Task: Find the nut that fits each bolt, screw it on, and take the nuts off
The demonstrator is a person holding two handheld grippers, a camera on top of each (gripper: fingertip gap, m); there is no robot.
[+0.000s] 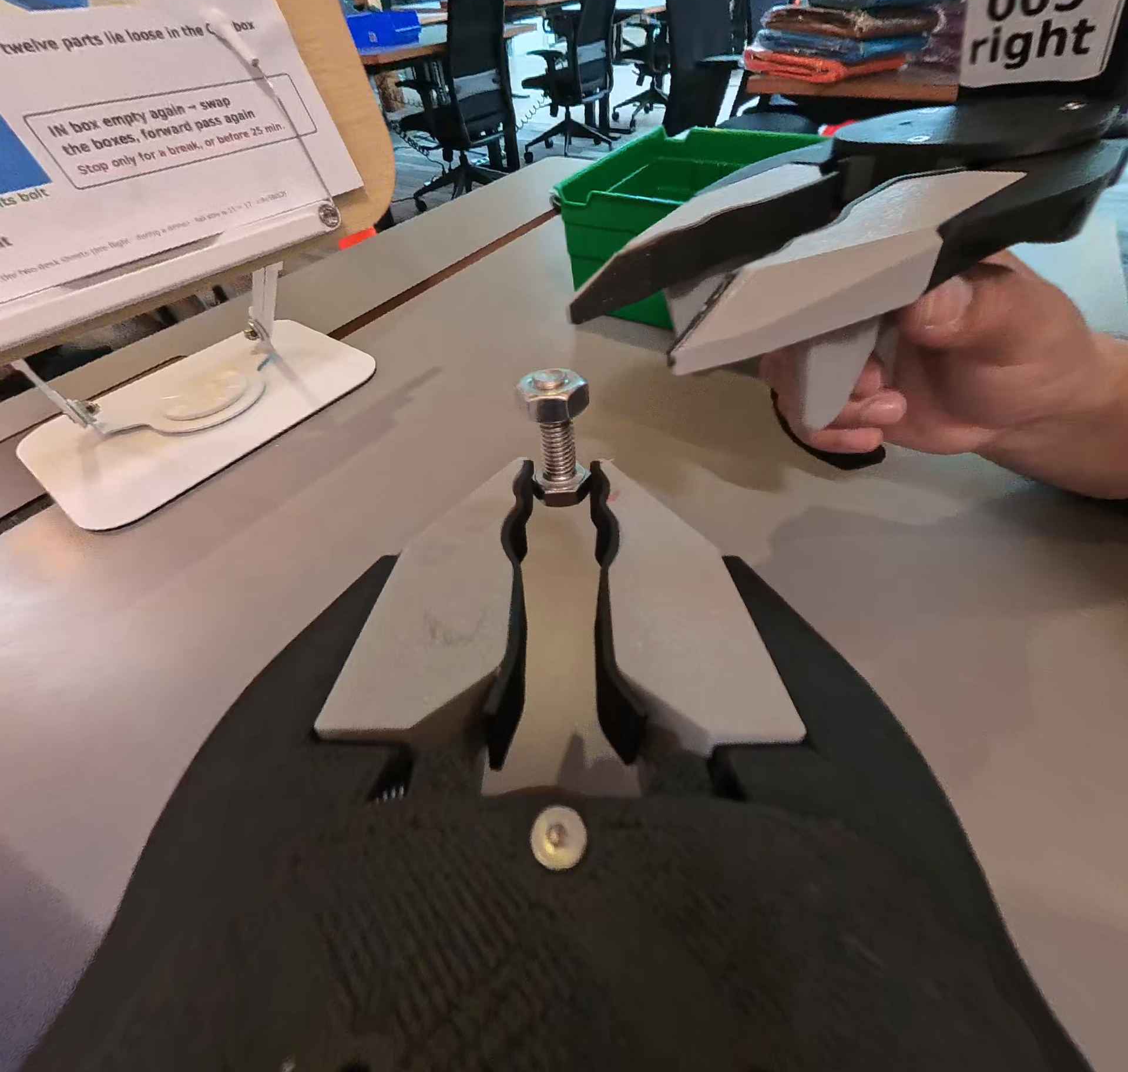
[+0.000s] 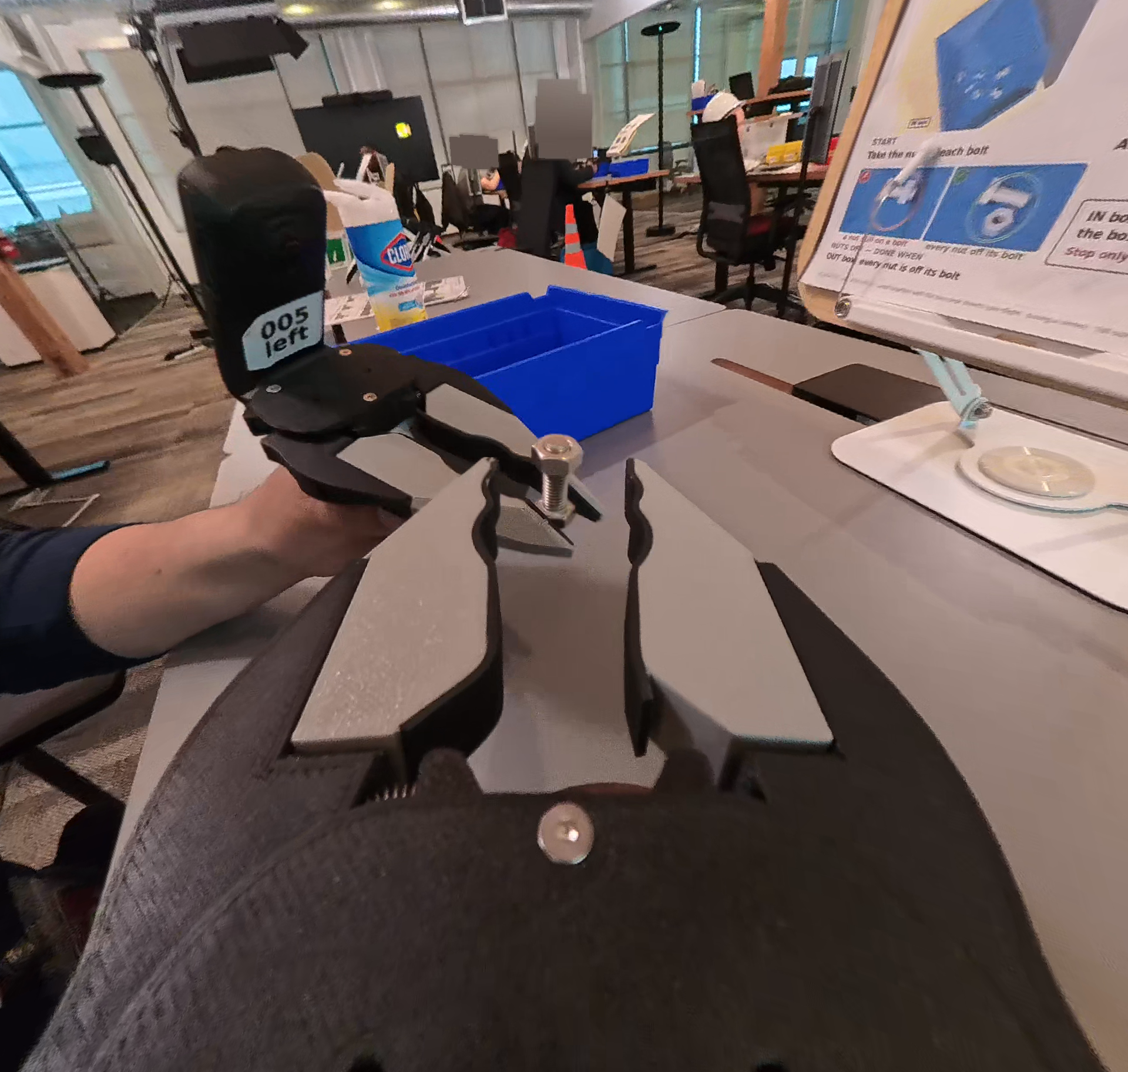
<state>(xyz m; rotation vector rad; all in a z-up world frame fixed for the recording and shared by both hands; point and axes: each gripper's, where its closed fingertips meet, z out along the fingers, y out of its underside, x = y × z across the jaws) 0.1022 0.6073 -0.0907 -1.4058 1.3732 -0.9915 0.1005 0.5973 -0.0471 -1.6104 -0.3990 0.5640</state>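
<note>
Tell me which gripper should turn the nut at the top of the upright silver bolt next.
Probably the right gripper: its fingers are open and empty, near the top hex nut. The left gripper is busy clamping the bolt's lower hex end.

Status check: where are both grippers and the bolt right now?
Left gripper clamped on bolt head, bolt upright, nut at the top end. Right gripper open, empty, near the nut. Nothing between them.
</note>
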